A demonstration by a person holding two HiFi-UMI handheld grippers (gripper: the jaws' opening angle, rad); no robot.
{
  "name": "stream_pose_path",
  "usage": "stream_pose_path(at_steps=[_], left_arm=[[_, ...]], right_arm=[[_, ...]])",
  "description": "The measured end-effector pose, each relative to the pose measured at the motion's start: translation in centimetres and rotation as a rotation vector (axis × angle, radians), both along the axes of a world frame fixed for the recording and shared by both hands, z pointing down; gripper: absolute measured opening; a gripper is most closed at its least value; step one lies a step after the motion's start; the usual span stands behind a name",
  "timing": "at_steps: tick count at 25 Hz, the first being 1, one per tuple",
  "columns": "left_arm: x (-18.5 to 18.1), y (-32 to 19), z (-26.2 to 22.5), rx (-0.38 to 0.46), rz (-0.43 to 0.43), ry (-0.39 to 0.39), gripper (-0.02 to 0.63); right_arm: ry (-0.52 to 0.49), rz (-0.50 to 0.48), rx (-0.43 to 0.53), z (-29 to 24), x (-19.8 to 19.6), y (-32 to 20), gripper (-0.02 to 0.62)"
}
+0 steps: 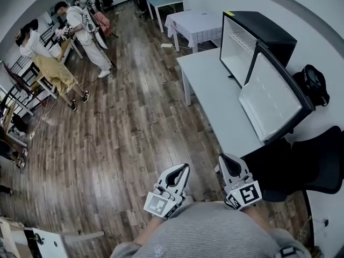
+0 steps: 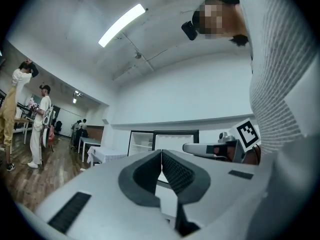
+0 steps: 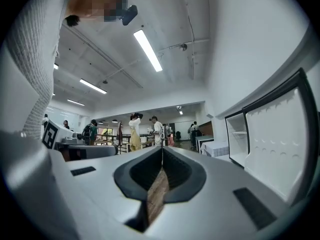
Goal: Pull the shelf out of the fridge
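Jaws are resting pressed together, empty, on my left gripper (image 1: 184, 168) and right gripper (image 1: 224, 158), well apart from the open fridge (image 1: 269, 36) on the surface (image 1: 209, 90), its shelf (image 3: 239, 133) sitting inside. I am judging this the approach; next I am reaching in and spreading the jaws.

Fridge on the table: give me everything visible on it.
The fridge is a small box, black outside and white inside. It stands upright on the white table by the wall. Its door hangs wide open; it is black-edged, and its white moulded liner, which looks like plastic, faces the room. A shelf sits across the inside, not yet pulled out. Only the table is seen touching the fridge.
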State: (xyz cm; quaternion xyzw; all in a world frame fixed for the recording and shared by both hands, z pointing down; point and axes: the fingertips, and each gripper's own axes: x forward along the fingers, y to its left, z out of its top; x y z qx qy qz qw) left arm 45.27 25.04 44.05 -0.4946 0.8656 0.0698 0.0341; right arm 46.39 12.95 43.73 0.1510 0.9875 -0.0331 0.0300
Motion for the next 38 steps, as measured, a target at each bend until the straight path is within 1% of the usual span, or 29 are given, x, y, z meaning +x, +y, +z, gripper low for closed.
stream_pose_path(at_steps=[5, 8, 12, 15, 18, 23, 27, 31, 34, 36, 38], left_arm=[[-6.1, 2.0, -1.5, 0.019, 0.042, -0.020, 0.011], [-9.5, 3.1, -1.4, 0.008, 0.070, -0.029, 0.011], [-14.1, 4.4, -1.8, 0.032, 0.092, -0.029, 0.011], [-17.4, 4.5, -1.5, 0.036, 0.096, -0.020, 0.011], [-20.2, 3.6, -1.0, 0.031, 0.108, -0.011, 0.011], [-25.1, 0.9, -0.7, 0.023, 0.160, -0.018, 0.011], [-31.1, -1.4, -0.2, 0.006, 0.181, -0.036, 0.011], [-37.2, -3.3, 0.0, -0.006, 0.201, -0.024, 0.011], [-41.1, -5.1, -0.2, -0.010, 0.257, -0.023, 0.011], [-44.0, -6.4, -0.5, -0.031, 0.275, -0.026, 0.011], [-46.7, -7.7, -0.7, -0.030, 0.287, -0.027, 0.011]], right_arm=[[-0.021, 0.053, 0.002, -1.1, -5.9, 2.0, 0.013], [-0.025, 0.083, 0.006, -1.1, -9.1, 2.9, 0.013], [-0.023, 0.123, 0.002, -0.8, -13.4, 3.9, 0.013], [-0.014, 0.146, 0.001, -0.6, -16.0, 3.6, 0.014], [-0.003, 0.181, 0.002, -0.3, -18.2, 2.2, 0.014], [0.003, 0.248, 0.010, 0.7, -22.2, -1.3, 0.013], [-0.019, 0.294, 0.025, 1.7, -28.2, -4.3, 0.014], [-0.028, 0.315, 0.004, 1.2, -34.0, -6.9, 0.014], [-0.030, 0.347, 0.016, 0.5, -37.5, -9.3, 0.014], [-0.022, 0.364, 0.024, 0.3, -39.6, -10.8, 0.014], [-0.010, 0.381, 0.019, 0.5, -41.2, -12.4, 0.014]])
